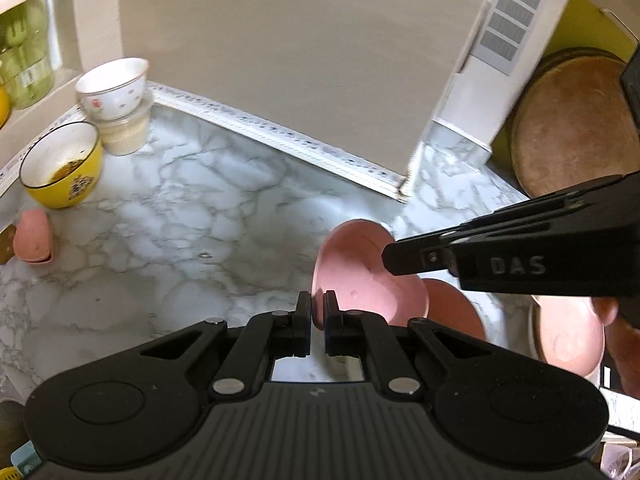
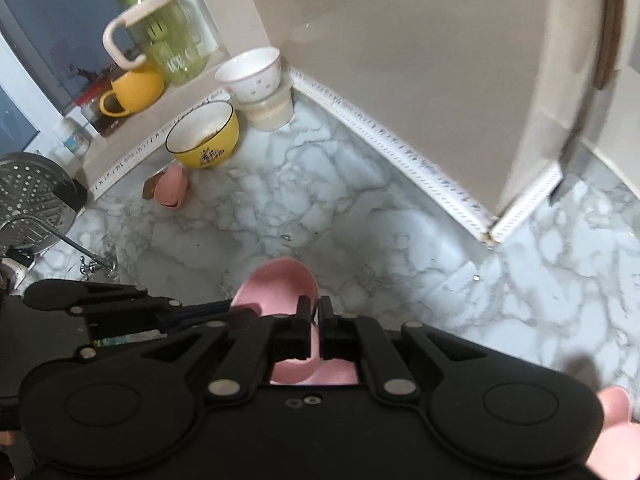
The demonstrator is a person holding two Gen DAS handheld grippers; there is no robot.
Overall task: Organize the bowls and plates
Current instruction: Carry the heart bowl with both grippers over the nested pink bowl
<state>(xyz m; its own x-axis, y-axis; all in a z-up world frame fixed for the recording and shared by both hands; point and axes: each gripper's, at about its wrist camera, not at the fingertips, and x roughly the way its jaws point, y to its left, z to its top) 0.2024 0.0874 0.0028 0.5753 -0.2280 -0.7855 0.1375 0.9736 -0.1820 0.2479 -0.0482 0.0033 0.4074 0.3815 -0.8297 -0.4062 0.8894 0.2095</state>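
A pink plate (image 1: 356, 272) is held tilted above the marble counter (image 1: 180, 220). My left gripper (image 1: 318, 306) is shut on its near rim. My right gripper (image 1: 390, 258) comes in from the right and is shut on the opposite rim. In the right wrist view the pink plate (image 2: 276, 288) sits between the right gripper's (image 2: 316, 310) closed fingers, and the left gripper (image 2: 240, 314) grips its left edge. A brown-pink plate (image 1: 456, 312) lies under it, another pink dish (image 1: 568, 336) to its right. A yellow bowl (image 1: 64, 164) and a white bowl (image 1: 114, 86) stand far left.
The white bowl sits stacked on a clear tub (image 1: 126, 132). A small pink cup (image 1: 34, 240) lies at the left. A round wooden board (image 1: 572, 124) leans at the right. A green jug (image 2: 160, 36), yellow mug (image 2: 132, 92) and steel strainer (image 2: 28, 196) are at the left.
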